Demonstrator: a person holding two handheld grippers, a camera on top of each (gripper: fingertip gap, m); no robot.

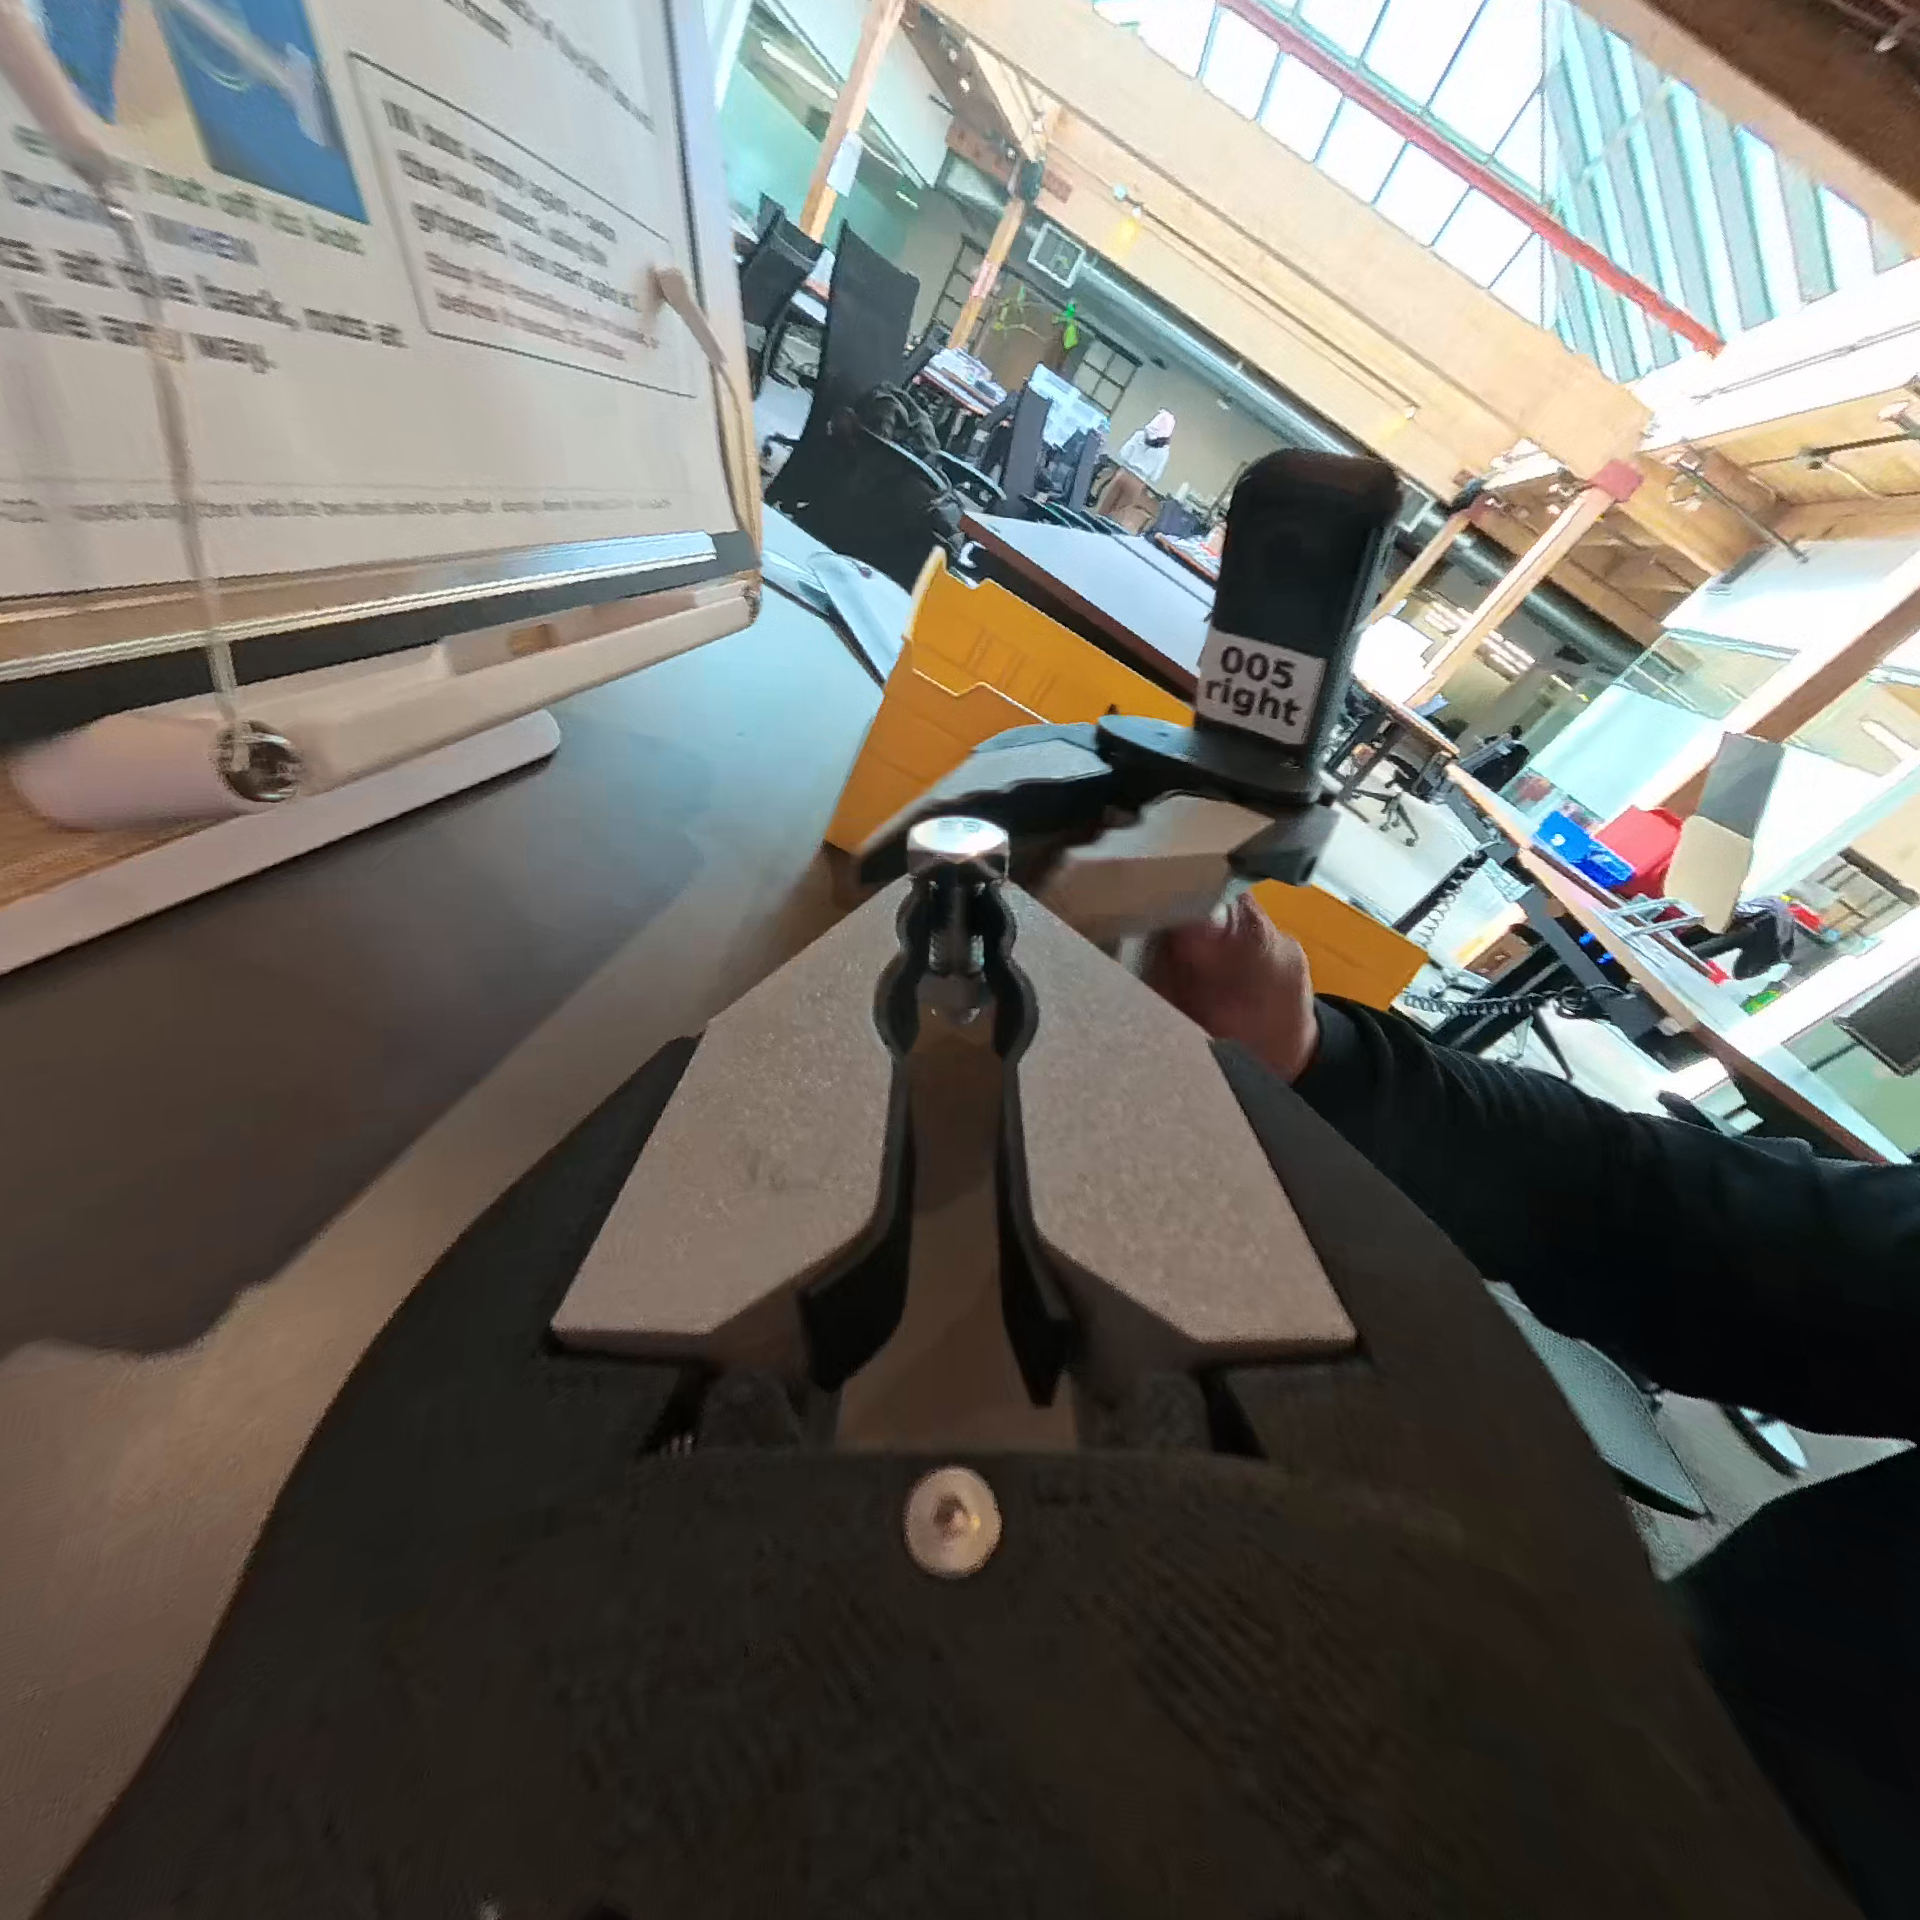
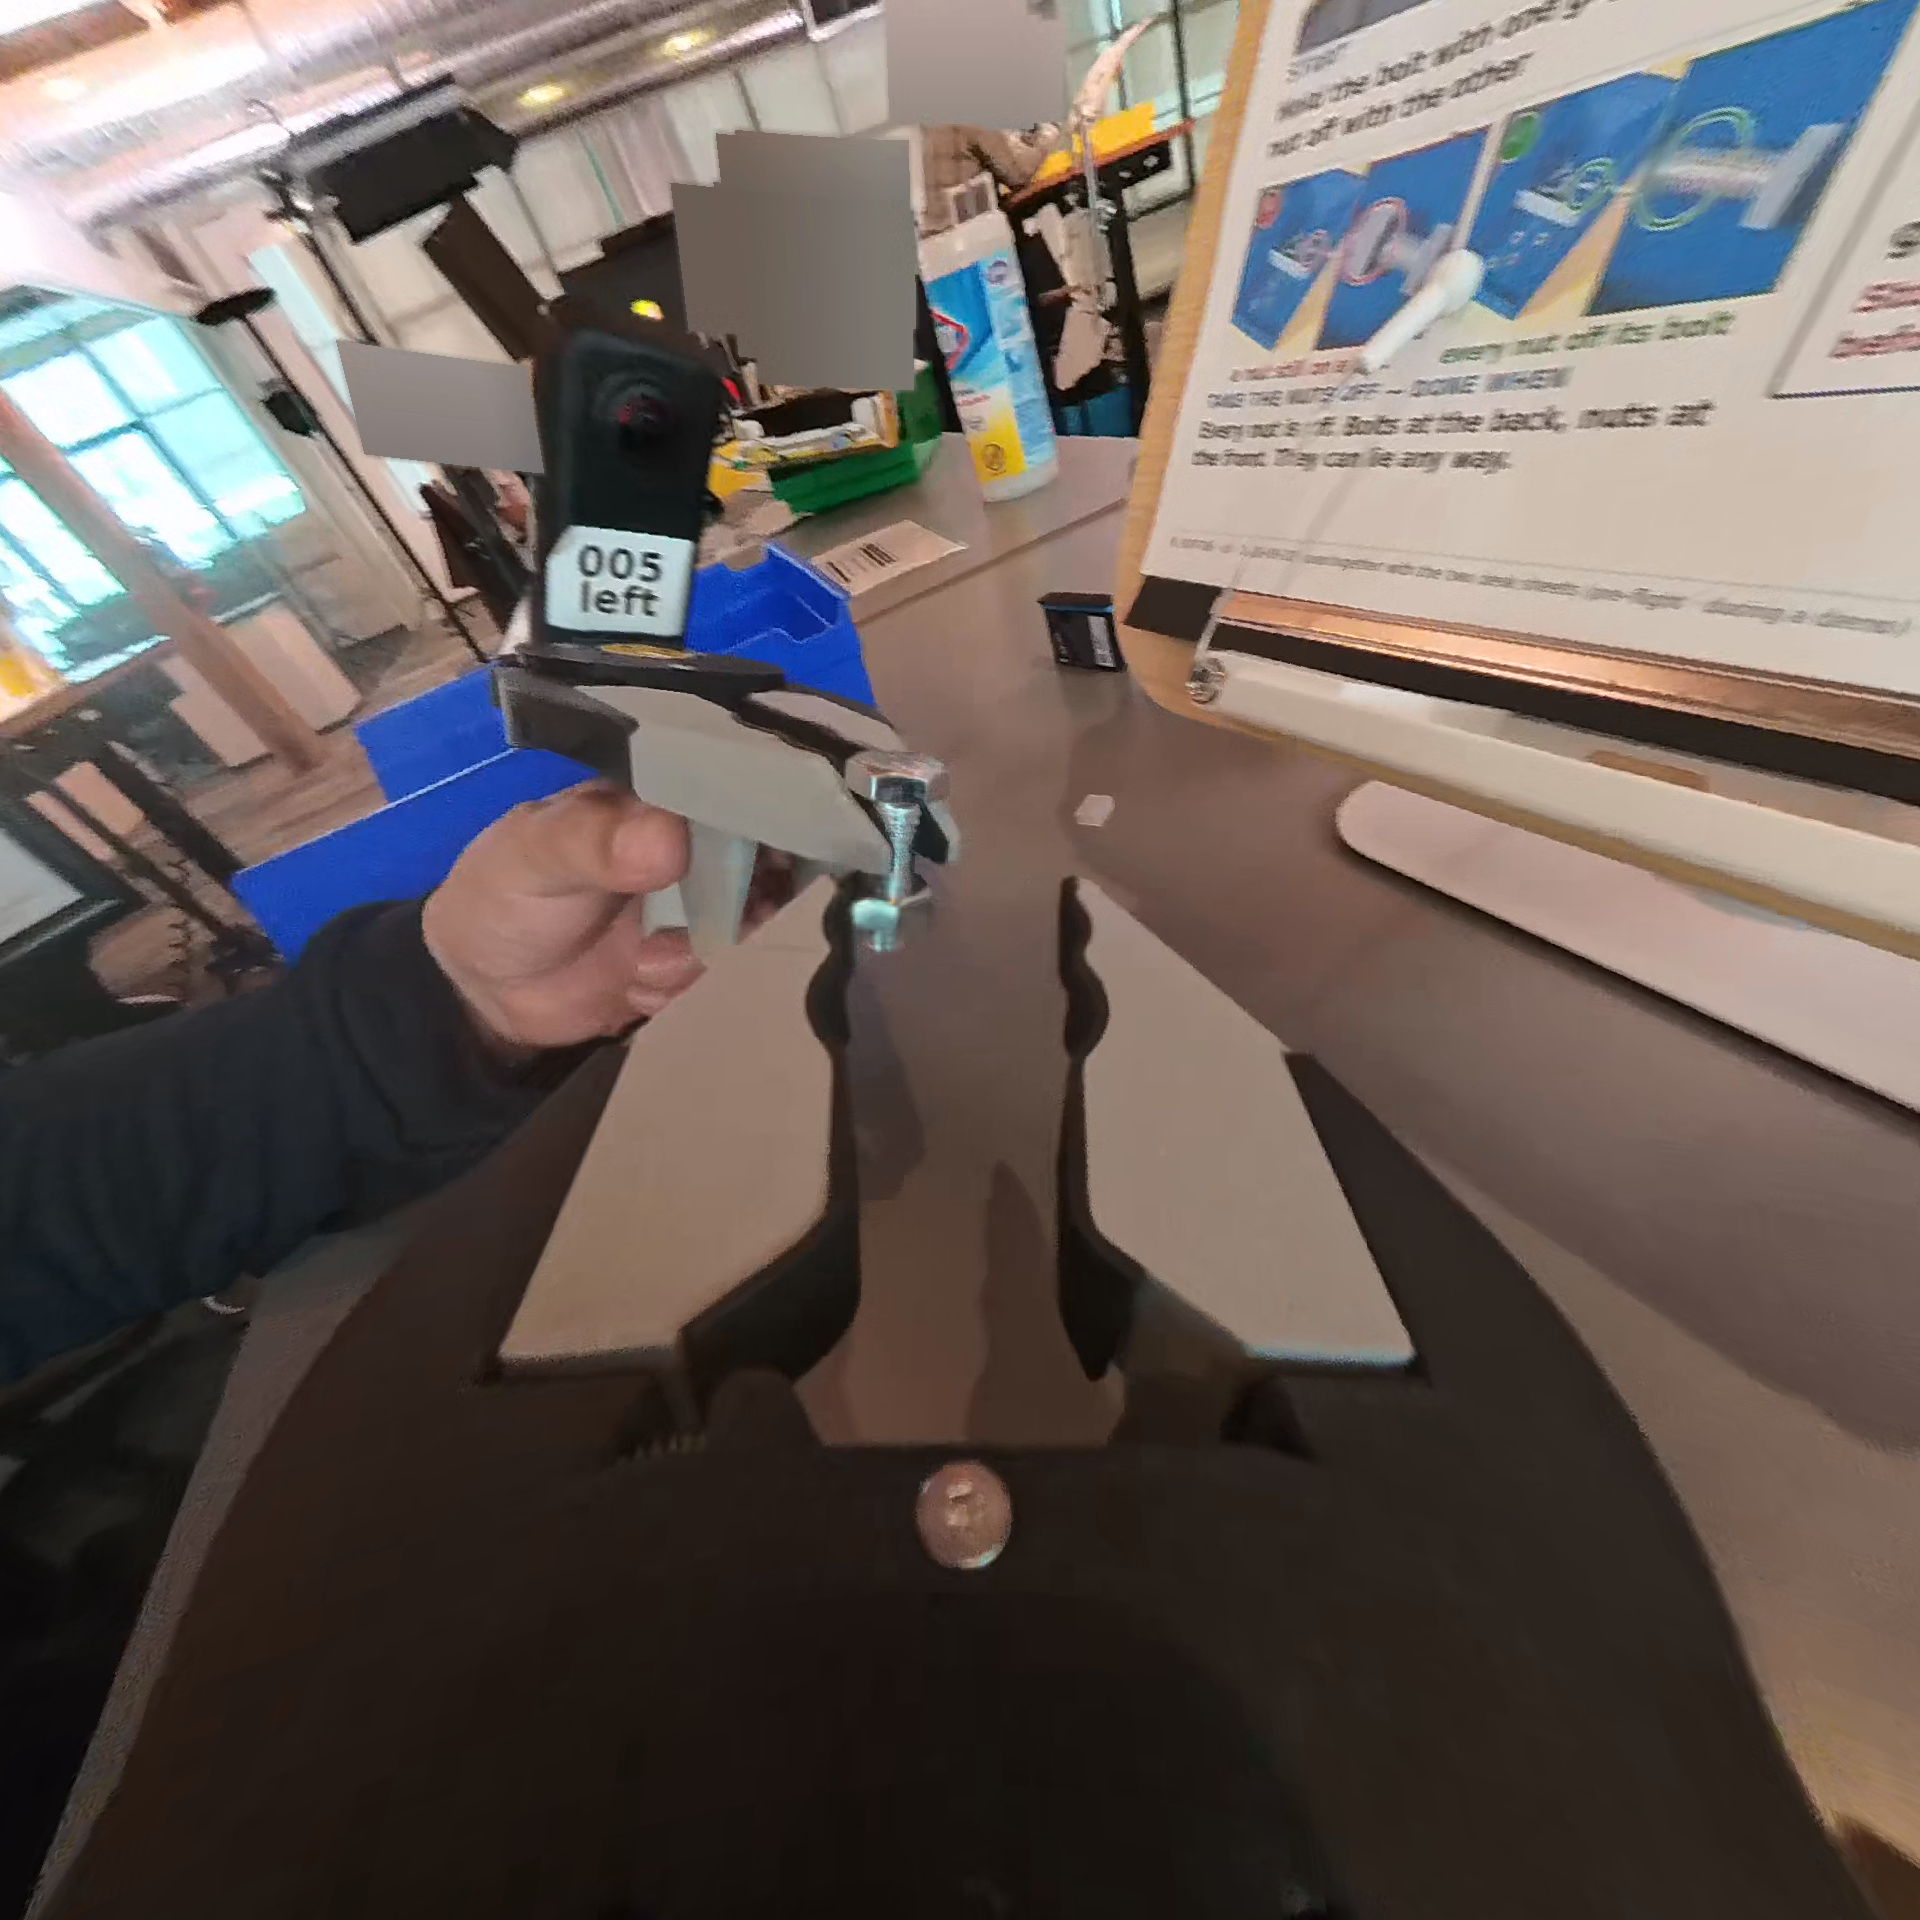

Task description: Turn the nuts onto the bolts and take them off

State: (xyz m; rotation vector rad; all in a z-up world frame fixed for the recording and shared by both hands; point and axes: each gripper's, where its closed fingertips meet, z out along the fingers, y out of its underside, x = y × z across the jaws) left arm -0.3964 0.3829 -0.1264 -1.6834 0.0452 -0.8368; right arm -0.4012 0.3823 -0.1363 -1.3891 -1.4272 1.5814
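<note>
The left gripper (image 1: pixel 956 961) is clenched on a silver bolt (image 1: pixel 957 914), pinching its threaded shank between the black fingertips; the bolt stands upright with its hex head (image 1: pixel 957 844) on top, held up above the dark surface (image 1: pixel 436 935). A nut (image 2: pixel 881 918) sits threaded on the lower end of the shank, just below the fingertips — clearest from the right wrist view, where the bolt (image 2: pixel 898 821) shows side-on in the left gripper (image 2: pixel 914 831) and the person's left hand (image 2: pixel 561 914) wraps its handle. The right gripper (image 2: pixel 956 935) is released, its jaws standing well apart with nothing between them; one finger (image 2: pixel 831 966) lies near the nut, though whether it touches is hard to tell. Seen from the left wrist view, the right gripper (image 1: pixel 883 844) reaches in close behind the bolt head. An instruction board (image 2: pixel 1558 343) leans on a white stand at the back of the surface, a blue bin (image 2: pixel 457 769) sits behind the left gripper, and a yellow bin (image 1: pixel 966 686) behind the right.
</note>
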